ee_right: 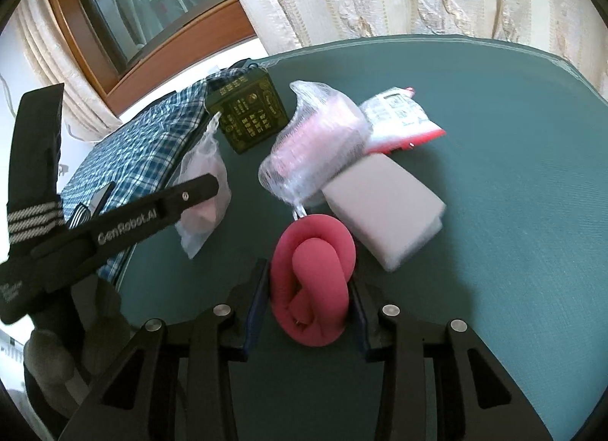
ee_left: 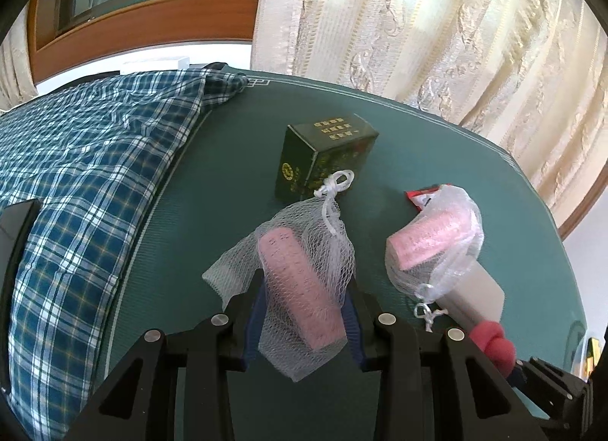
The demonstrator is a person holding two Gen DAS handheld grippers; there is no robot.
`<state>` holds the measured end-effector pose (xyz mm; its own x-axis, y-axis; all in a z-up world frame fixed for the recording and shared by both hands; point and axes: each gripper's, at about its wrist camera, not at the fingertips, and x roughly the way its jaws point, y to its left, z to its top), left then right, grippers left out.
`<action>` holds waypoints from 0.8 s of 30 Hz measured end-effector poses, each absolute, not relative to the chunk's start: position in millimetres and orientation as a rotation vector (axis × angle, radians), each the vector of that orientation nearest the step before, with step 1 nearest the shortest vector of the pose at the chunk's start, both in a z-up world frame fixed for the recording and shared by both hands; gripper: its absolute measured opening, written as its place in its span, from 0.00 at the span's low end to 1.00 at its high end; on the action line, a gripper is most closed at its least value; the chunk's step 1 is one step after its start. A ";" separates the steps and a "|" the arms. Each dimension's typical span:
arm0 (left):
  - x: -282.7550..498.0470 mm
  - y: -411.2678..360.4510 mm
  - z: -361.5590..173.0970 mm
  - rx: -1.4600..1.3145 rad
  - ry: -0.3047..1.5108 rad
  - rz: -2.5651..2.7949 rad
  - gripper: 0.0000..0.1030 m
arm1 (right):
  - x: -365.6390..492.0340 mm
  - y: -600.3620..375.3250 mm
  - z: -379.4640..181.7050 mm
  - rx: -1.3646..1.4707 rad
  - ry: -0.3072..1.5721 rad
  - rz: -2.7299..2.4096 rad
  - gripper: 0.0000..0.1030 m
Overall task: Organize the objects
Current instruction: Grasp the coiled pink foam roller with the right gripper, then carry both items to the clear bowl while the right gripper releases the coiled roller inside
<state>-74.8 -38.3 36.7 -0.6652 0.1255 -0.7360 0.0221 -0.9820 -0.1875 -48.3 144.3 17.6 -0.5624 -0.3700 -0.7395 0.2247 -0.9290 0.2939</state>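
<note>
My left gripper [ee_left: 304, 289] is shut on a pink bar in a white net bag [ee_left: 300, 273], held over the green table [ee_left: 212, 182]. My right gripper [ee_right: 307, 285] is shut on a knotted red foam tube [ee_right: 313, 285], which also shows at the right in the left wrist view [ee_left: 494, 342]. A second pink bar in a net bag [ee_left: 433, 243] lies on a white block [ee_left: 475, 300]. It also shows in the right wrist view [ee_right: 315, 140], leaning on that block [ee_right: 383, 209]. The left gripper's bag appears there at left [ee_right: 205, 190].
A dark green box [ee_left: 326, 159] with gold print stands at the back [ee_right: 247, 114]. A red-and-white packet [ee_right: 402, 118] lies behind the white block. A blue plaid cloth [ee_left: 76, 175] covers the table's left side. Curtains [ee_left: 437, 23] hang behind the table.
</note>
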 end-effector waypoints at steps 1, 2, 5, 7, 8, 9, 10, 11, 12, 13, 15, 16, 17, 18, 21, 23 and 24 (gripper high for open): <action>-74.1 -36.6 37.4 -1.255 -0.275 2.801 0.38 | -45.4 146.2 17.5 1.243 -0.239 -2.505 0.38; -73.3 -35.5 37.9 -1.252 -0.272 2.800 0.38 | -42.6 148.3 17.5 1.246 -0.243 -2.507 0.38; -70.6 -32.0 39.7 -1.242 -0.262 2.797 0.38 | -34.4 154.5 18.1 1.256 -0.259 -2.519 0.38; -68.4 -29.8 40.6 -1.239 -0.256 2.795 0.38 | -28.8 159.0 18.9 1.259 -0.274 -2.527 0.38; -67.1 -29.0 40.8 -1.237 -0.253 2.793 0.38 | -26.2 161.3 19.5 1.260 -0.280 -2.532 0.38; -66.0 -27.6 41.4 -1.235 -0.250 2.792 0.38 | -24.9 163.5 19.8 1.260 -0.284 -2.536 0.38; -64.8 -25.5 42.0 -1.233 -0.242 2.790 0.38 | -23.4 164.7 20.4 1.260 -0.287 -2.540 0.38; -63.5 -24.0 42.7 -1.231 -0.237 2.789 0.38 | -21.3 166.7 21.0 1.260 -0.291 -2.544 0.38; -62.3 -22.5 43.6 -1.228 -0.231 2.788 0.38 | -18.9 169.2 21.5 1.260 -0.297 -2.549 0.38; -60.5 -20.3 44.8 -1.223 -0.224 2.788 0.38 | -17.0 171.4 21.6 1.261 -0.302 -2.553 0.38; -57.6 -16.5 46.4 -1.219 -0.214 2.783 0.38 | -12.9 176.7 21.4 1.265 -0.318 -2.560 0.38; -55.5 -13.8 46.9 -1.219 -0.208 2.779 0.38 | -11.3 179.1 21.3 1.267 -0.324 -2.565 0.38; -53.5 -11.9 47.0 -1.221 -0.203 2.776 0.38 | -9.4 181.4 21.1 1.268 -0.331 -2.568 0.38; -51.1 -8.8 46.9 -1.224 -0.197 2.770 0.38 | -7.0 184.7 20.8 1.270 -0.340 -2.572 0.38; -45.8 -1.6 46.9 -1.230 -0.182 2.755 0.38 | -0.5 193.9 20.1 1.274 -0.368 -2.581 0.38; -41.7 2.5 47.4 -1.232 -0.174 2.746 0.38 | 2.4 198.2 19.8 1.276 -0.379 -2.586 0.38; -40.0 4.9 47.9 -1.231 -0.171 2.741 0.38 | 4.4 201.2 20.0 1.275 -0.387 -2.590 0.38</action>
<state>-40.0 4.9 47.9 -0.6579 0.1663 -0.7345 -0.0738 -0.9849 -0.1568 4.4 201.2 20.0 -0.5956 -0.3163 -0.7384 0.0866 -0.9391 0.3325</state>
